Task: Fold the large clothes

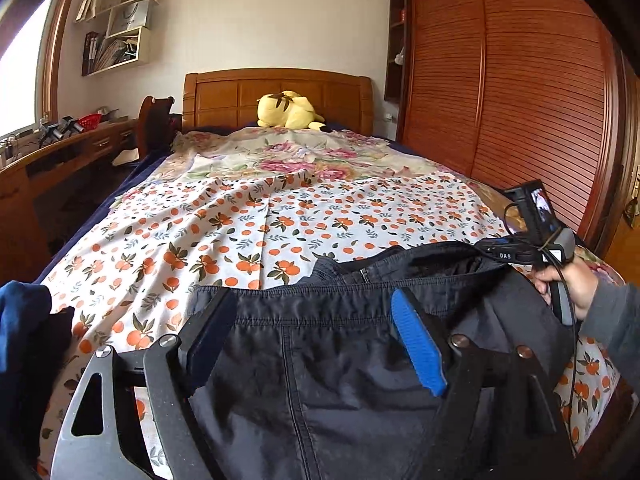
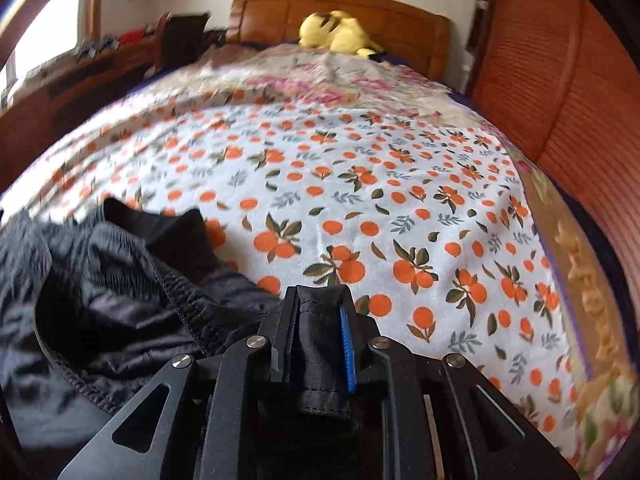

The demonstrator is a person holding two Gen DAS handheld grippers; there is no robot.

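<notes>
A dark garment with an elastic waistband (image 1: 340,360) lies on the near part of the bed, over the orange-print sheet (image 1: 240,232). My left gripper (image 1: 312,300) stands open and wide over the waistband; the cloth lies under and between its fingers, and the pads do not press on it. A hand holds my right gripper (image 1: 486,246) at the garment's right end. In the right wrist view my right gripper (image 2: 316,300) is shut on a fold of the dark garment (image 2: 120,280), which bunches to the left on the sheet (image 2: 360,184).
A yellow plush toy (image 1: 286,110) sits by the wooden headboard (image 1: 276,92). A slatted wooden wardrobe (image 1: 520,100) runs along the right of the bed, a desk (image 1: 68,148) along the left. A blue cloth (image 1: 20,320) lies at the near left edge.
</notes>
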